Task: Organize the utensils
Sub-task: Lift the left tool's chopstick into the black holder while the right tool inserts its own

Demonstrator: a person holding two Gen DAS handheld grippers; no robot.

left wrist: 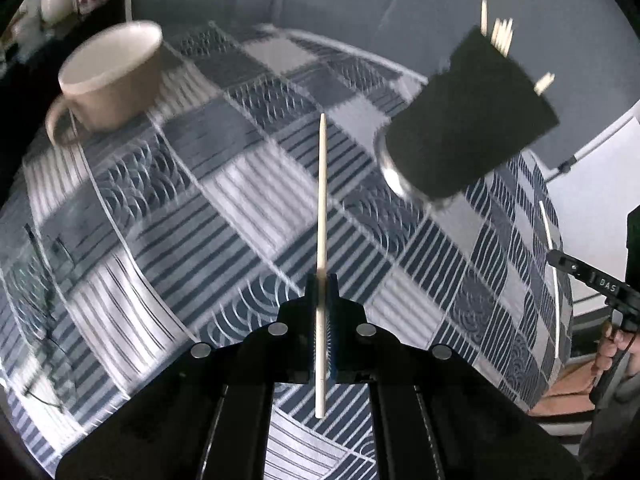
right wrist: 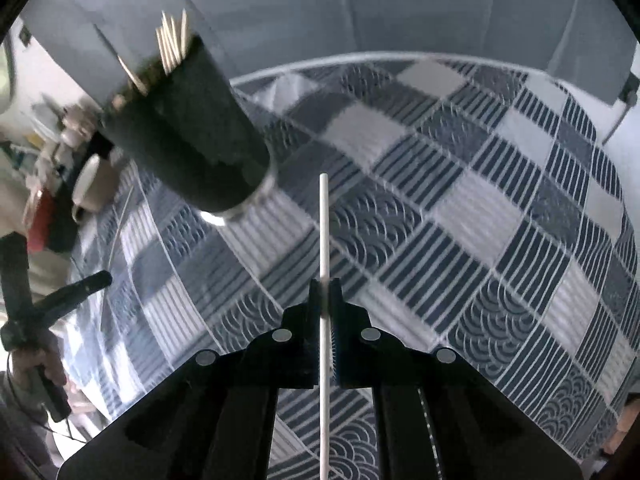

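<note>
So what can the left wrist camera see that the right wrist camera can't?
Only the left wrist view shows the left hand-held gripper shut on a tan chopstick, and the beige mug up close. Only the right wrist view shows the right hand-held gripper shut on a white chopstick. Both show the black holder of chopsticks and the patterned tablecloth.
</note>
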